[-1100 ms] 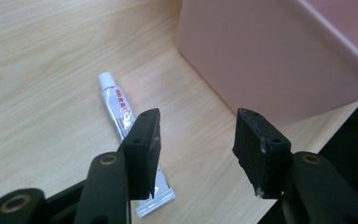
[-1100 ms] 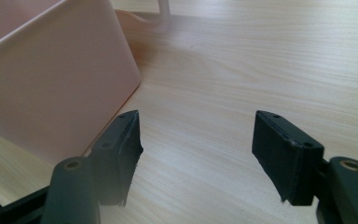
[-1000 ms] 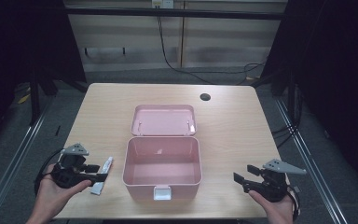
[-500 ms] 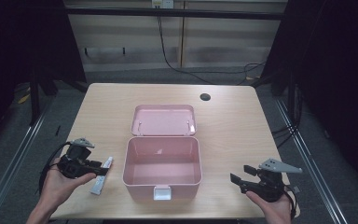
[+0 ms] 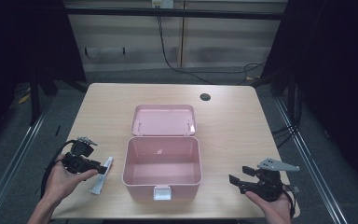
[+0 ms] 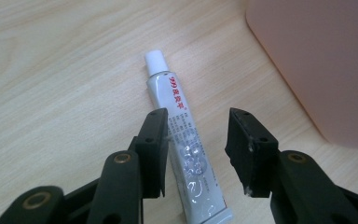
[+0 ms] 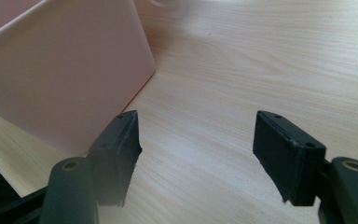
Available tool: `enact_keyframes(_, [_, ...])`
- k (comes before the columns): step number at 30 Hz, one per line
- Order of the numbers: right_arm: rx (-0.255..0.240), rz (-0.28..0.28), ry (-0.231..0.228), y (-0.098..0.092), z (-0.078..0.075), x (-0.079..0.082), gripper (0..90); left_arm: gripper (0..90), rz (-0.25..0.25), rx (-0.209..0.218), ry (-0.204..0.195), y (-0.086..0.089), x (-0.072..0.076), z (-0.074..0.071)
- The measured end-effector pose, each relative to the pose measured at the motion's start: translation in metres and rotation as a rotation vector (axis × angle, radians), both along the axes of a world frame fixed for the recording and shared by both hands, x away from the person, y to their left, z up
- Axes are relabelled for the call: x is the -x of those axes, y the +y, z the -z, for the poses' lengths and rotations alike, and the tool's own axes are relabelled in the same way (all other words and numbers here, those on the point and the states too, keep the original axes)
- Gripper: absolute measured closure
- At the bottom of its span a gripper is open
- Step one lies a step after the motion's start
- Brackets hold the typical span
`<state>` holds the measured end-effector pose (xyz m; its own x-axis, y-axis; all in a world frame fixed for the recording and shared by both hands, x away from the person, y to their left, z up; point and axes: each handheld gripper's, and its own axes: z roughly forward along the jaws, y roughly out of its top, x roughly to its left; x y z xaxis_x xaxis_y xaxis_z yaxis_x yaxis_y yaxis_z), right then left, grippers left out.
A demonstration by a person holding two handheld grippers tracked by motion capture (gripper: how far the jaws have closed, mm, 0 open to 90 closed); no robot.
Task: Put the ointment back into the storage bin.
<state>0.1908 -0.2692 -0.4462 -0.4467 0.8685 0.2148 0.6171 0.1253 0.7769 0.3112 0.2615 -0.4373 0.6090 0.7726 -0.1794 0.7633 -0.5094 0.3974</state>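
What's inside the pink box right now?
Nothing visible: the pink box stands open, its lid lying back, and the floor looks bare. The strip just behind the front wall is hidden. The tube lies outside it.

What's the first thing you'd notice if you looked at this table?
The open pink box in the middle of the wooden table, with its lid laid back behind it. Next, the small white tube lying just left of the box, with the left gripper straddling it, jaws not yet pressing. The right gripper waits open at the table's near right.
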Motion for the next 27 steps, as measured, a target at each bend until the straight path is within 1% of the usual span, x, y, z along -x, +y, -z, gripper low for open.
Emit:
enact_keyframes(1, [-0.001, 0.001, 0.002, 0.000, 0.000, 0.000, 31.5, 58.6, 0.000, 0.000, 0.000, 0.000, 0.000, 0.000])
enact_keyframes(2, [-0.002, 0.004, 0.005, 0.000, 0.000, 0.000, 31.5, 58.6, 0.003, -0.015, 0.015, -0.005, 0.000, 0.005])
enact_keyframes(3, [-0.003, 0.003, 0.005, -0.001, 0.000, 0.000, 31.5, 58.6, 0.007, -0.035, 0.013, -0.006, -0.001, 0.006])
enact_keyframes(4, [-0.003, 0.002, 0.006, -0.001, 0.000, 0.000, 31.5, 58.6, 0.009, -0.042, 0.018, -0.006, -0.001, 0.007])
enact_keyframes(6, [0.000, 0.000, 0.007, -0.001, 0.000, 0.000, 31.5, 58.5, -0.003, -0.041, 0.019, -0.006, -0.002, 0.008])
enact_keyframes(8, [0.001, 0.000, 0.012, -0.001, 0.001, 0.000, 31.5, 56.6, -0.004, -0.041, 0.026, -0.006, -0.003, 0.010])
enact_keyframes(9, [0.003, -0.001, 0.014, -0.001, 0.001, 0.000, 31.5, 56.6, -0.010, -0.046, 0.026, -0.006, -0.003, 0.012])
enact_keyframes(10, [0.002, -0.003, 0.015, -0.001, 0.001, -0.001, 31.5, 56.5, 0.005, -0.060, 0.032, -0.006, -0.004, 0.014])
enact_keyframes(13, [0.003, -0.007, 0.016, 0.000, 0.001, -0.001, 31.5, 56.5, -0.003, -0.065, 0.038, -0.007, -0.004, 0.017])
enact_keyframes(16, [0.004, -0.009, 0.019, 0.000, 0.001, -0.001, 31.4, 58.5, 0.008, -0.074, 0.042, -0.008, -0.005, 0.019])
enact_keyframes(18, [0.005, -0.010, 0.018, 0.000, 0.001, -0.001, 31.3, 59.2, 0.003, -0.077, 0.039, -0.009, -0.005, 0.020])
enact_keyframes(19, [0.006, -0.012, 0.020, 0.000, 0.002, -0.001, 31.3, 59.3, 0.003, -0.086, 0.046, -0.010, -0.006, 0.022])
enact_keyframes(20, [0.006, -0.012, 0.021, 0.000, 0.002, -0.001, 31.1, 60.0, 0.000, -0.086, 0.042, -0.011, -0.006, 0.023])
enact_keyframes(21, [0.005, -0.013, 0.022, 0.000, 0.002, -0.001, 31.0, 61.0, 0.007, -0.089, 0.049, -0.011, -0.007, 0.023])
enact_keyframes(23, [0.004, -0.013, 0.024, 0.000, 0.002, -0.001, 31.0, 61.7, 0.009, -0.094, 0.049, -0.011, -0.007, 0.024])
enact_keyframes(24, [0.006, -0.015, 0.025, 0.000, 0.002, -0.002, 30.9, 61.9, 0.005, -0.099, 0.060, -0.013, -0.007, 0.028])
enact_keyframes(25, [0.006, -0.015, 0.025, 0.000, 0.002, -0.002, 30.9, 62.3, 0.019, -0.106, 0.063, -0.013, -0.007, 0.029])
enact_keyframes(26, [0.006, -0.016, 0.025, 0.000, 0.002, -0.002, 30.8, 63.5, 0.022, -0.114, 0.061, -0.013, -0.007, 0.030])
enact_keyframes(27, [0.006, -0.016, 0.026, 0.000, 0.002, -0.002, 30.8, 64.3, 0.022, -0.111, 0.061, -0.013, -0.007, 0.030])
